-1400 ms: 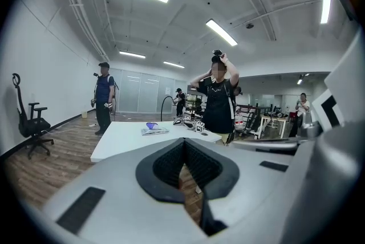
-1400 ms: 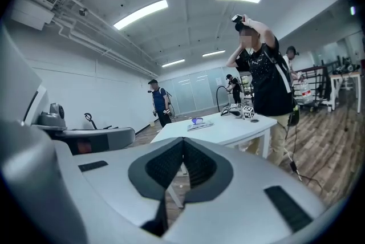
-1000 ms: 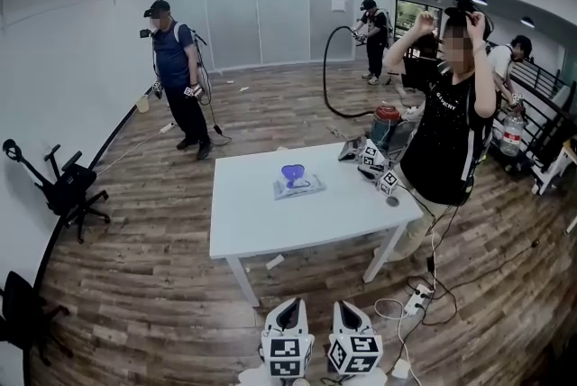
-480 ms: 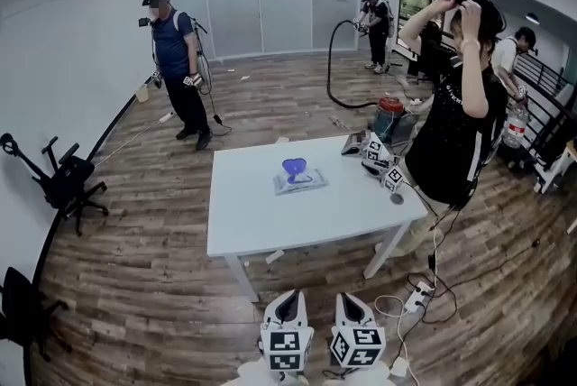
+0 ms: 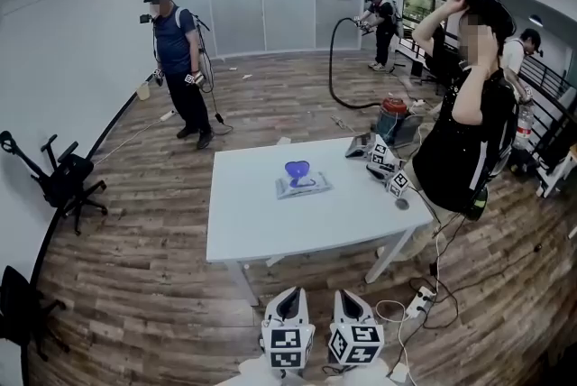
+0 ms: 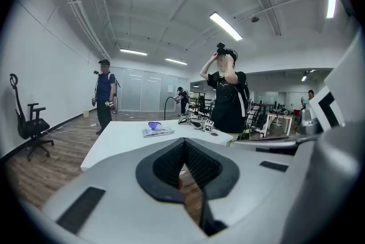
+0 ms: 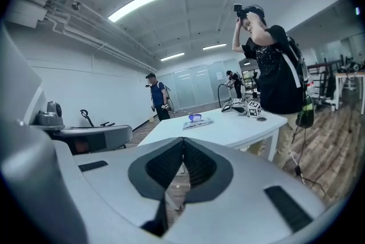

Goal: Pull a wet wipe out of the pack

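white table (image 5: 270,231) bears a wet wipe pack (image 5: 305,188), blue piece (image 5: 297,170) on top.

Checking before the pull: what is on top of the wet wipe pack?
A blue rounded piece stands on the pack. What lies under it, and whether a wipe pokes out, cannot be seen.

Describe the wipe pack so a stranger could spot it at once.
Find the white table in the middle of the room. Near its centre lies the wipe pack, flat and pale. A blue piece stands up from it, unlike the marker cubes at the right corner.
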The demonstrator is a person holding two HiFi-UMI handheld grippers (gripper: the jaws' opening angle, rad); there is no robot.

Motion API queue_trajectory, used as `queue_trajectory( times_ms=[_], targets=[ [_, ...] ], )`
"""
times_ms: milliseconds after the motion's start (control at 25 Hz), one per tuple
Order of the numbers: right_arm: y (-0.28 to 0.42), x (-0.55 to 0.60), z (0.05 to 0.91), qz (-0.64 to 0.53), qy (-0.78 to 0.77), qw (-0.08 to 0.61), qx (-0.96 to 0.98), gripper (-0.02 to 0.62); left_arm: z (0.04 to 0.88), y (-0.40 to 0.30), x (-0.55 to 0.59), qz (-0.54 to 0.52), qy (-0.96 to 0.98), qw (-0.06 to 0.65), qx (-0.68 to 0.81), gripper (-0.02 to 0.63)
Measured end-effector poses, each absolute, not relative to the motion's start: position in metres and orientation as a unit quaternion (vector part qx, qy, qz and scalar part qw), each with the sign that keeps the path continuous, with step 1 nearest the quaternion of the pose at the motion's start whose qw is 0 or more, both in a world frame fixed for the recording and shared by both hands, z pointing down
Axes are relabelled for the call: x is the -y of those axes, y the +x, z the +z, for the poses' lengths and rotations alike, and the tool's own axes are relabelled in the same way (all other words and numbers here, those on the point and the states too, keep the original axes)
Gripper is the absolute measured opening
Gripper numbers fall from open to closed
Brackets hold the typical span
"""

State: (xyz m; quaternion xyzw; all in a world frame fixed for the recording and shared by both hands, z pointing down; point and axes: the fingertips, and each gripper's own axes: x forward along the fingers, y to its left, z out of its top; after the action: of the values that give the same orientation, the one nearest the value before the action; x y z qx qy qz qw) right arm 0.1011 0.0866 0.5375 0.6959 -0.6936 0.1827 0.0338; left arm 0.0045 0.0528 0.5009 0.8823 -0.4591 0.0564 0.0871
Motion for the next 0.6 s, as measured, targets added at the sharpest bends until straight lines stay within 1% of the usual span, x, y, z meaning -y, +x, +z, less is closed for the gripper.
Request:
queue_trajectory(
  times_ms=[360, 600],
  targets=[
    [0.124, -0.052, 0.532, 0.175, 0.711, 0.021, 0.681, 0.009, 0.496, 0.021, -0.015, 0.057, 0.887, 0.080, 0.451, -0.005],
    [0.134, -0.018, 0.529, 0.168, 0.719, 0.032, 0.674, 0.009, 0.489, 0.030, 0.019, 0.058, 0.890, 0.073, 0.447, -0.005]
  ],
)
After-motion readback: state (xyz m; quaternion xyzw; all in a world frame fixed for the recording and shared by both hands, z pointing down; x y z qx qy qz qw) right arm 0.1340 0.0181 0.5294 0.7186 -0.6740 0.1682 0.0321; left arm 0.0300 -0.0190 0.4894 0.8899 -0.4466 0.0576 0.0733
